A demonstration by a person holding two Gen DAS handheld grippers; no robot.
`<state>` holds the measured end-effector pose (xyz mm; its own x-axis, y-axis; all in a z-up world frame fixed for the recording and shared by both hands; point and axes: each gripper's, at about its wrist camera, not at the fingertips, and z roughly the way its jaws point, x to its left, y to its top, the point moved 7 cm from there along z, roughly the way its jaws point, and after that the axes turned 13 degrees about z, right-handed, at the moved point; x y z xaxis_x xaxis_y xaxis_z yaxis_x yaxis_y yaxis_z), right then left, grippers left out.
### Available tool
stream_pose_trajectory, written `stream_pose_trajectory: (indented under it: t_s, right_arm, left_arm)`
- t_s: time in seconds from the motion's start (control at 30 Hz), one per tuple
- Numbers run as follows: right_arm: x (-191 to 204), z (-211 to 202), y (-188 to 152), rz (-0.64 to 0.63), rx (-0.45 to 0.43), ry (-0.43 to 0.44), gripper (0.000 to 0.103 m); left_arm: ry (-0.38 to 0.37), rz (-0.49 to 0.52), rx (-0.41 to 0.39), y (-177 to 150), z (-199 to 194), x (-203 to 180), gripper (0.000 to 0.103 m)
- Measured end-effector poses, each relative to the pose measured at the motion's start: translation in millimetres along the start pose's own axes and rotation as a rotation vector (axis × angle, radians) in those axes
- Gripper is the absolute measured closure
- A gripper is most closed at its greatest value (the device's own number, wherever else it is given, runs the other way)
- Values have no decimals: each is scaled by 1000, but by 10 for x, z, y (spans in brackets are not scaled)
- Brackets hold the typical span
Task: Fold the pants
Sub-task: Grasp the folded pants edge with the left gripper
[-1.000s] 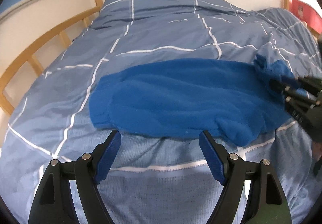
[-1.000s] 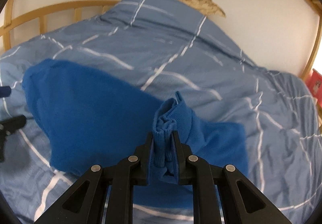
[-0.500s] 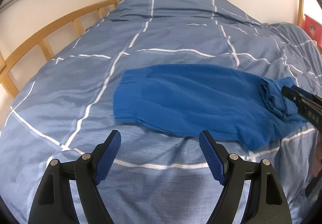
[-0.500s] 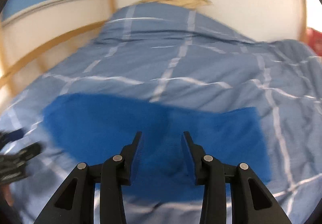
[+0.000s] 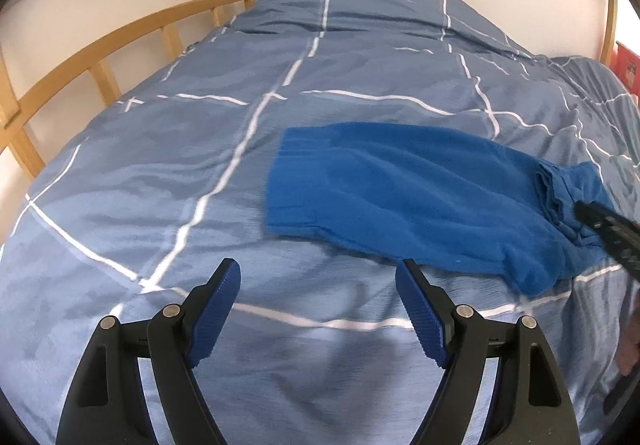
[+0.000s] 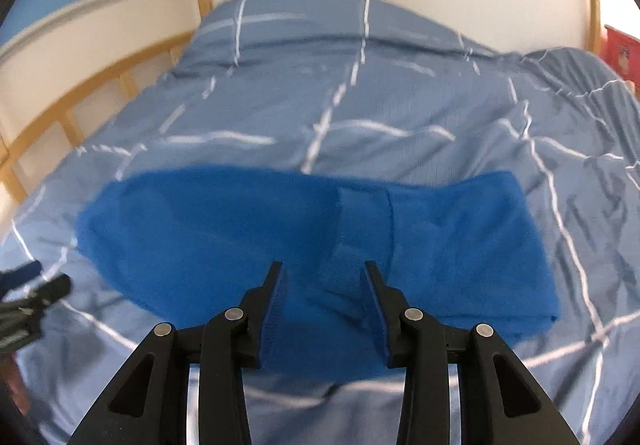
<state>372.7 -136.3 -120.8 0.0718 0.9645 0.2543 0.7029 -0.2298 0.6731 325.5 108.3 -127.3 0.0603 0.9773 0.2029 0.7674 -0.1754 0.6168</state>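
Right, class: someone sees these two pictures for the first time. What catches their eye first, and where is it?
The bright blue pants stand out, lying folded across the paler checked duvet in mid-bed. In the foreground, the left tool gapes open over bare duvet, while the right tool stands open over the pants' near edge. A wooden bed rail curves along the left.

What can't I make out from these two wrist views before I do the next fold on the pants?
- Right wrist view: motion blur smears the pants; seams and layer count unreadable.
- Right wrist view: the right gripper hides the near edge of the pants behind its fingers.
- Left wrist view: the right gripper crosses the bunched end of the pants; what lies under it is hidden.
- Left wrist view: the left gripper covers the near duvet.
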Motion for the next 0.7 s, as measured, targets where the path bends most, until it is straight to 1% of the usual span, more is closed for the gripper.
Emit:
stream_pose_trajectory:
  t_s: [0.07, 0.13, 0.17, 0.2, 0.23, 0.27, 0.3, 0.37, 0.4, 0.43, 0.5, 0.53, 0.63, 0.67, 0.7]
  right_arm:
    - [146, -141, 1, -7, -34, -1, 64]
    - [288, -242, -5, -26, -71, 8, 64]
    - [361, -279, -14, -35, -86, 7, 60]
    - [429, -297, -16, -44, -99, 5, 57]
    - [489, -302, -19, -52, -112, 4, 56]
    - [549, -289, -22, -62, -119, 5, 56]
    - [589, -263, -24, -67, -117, 8, 56]
    - [653, -189, -6, -61, -113, 14, 56]
    - [668, -169, -10, -57, -114, 12, 56]
    - [676, -138, -10, -51, -113, 10, 56]
    - [670, -62, -13, -42, -106, -1, 56]
    - [656, -44, -19, -37, -101, -4, 56]
    - [591, 47, -25, -20, -90, -29, 56]
    - [580, 82, -23, -19, -85, -35, 56]
    - [579, 110, -19, -21, -80, -39, 56]
  left_arm:
    - [25, 5, -4, -56, -12, 122, 24]
    - [29, -3, -4, -87, -8, 226, 24]
    - [11, -21, 2, -100, 1, 281, 24]
    - [-24, -51, 6, -104, 10, 338, 24]
    - [-61, -87, 3, -97, 16, 381, 24]
    - [-115, -140, -3, -78, 35, 439, 24]
    - [-144, -168, -4, -60, 55, 469, 25]
    - [-181, -233, -1, 0, 117, 538, 31]
    - [-196, -252, -2, 29, 138, 539, 31]
    - [-225, -271, -3, 71, 178, 525, 31]
    - [-266, -308, 11, 118, 272, 484, 32]
    - [-289, -337, 20, 135, 332, 467, 34]
    - [-354, -438, 49, 125, 486, 428, 36]
    - [-371, -489, 60, 103, 552, 433, 38]
    - [-375, -517, 64, 91, 597, 446, 38]
